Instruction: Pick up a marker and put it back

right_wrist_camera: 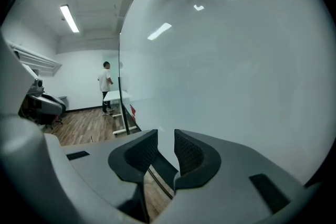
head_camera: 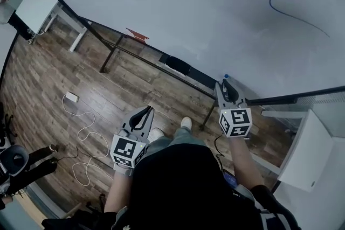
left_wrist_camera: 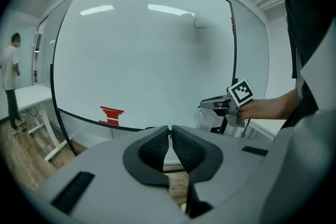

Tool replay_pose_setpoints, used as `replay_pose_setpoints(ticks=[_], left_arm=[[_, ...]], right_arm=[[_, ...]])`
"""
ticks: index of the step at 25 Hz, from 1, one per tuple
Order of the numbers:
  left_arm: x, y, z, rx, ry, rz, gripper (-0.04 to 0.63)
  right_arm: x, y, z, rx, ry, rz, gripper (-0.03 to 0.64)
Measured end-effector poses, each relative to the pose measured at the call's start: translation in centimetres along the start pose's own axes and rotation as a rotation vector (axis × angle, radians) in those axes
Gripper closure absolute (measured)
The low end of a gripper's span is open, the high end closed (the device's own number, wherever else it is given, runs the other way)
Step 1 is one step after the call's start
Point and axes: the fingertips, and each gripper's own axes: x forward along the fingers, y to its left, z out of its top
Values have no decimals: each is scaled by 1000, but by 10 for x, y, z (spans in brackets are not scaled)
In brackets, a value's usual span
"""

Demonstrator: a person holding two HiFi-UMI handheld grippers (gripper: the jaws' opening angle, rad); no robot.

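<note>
Blue-tipped marker (head_camera: 226, 77) just beyond your right gripper (head_camera: 225, 86).
Its jaws stand narrowly apart, left gripper (head_camera: 146, 112) closed, both empty; misaim and you knock it off the tray (head_camera: 204, 80).

bystander (left_wrist_camera: 9, 78) cut by L edge, red obj (left_wrist_camera: 112, 115) unidentifiable

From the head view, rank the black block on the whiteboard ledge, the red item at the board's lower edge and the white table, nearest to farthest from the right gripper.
1. Black block, just left of the right gripper.
2. Red item, further left along the lower edge of the whiteboard.
3. White table, far upper-left corner.
</note>
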Motion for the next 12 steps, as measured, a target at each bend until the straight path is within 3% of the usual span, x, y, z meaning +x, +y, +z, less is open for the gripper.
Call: replay_pose_setpoints(ticks=[5, 12], left_arm=[[-17, 10, -2, -2, -44, 30, 574], [-51, 32, -2, -29, -97, 135, 574]], right_arm=[[9, 44, 21, -46, -23, 86, 511], [21, 116, 46, -123, -49, 238, 532]])
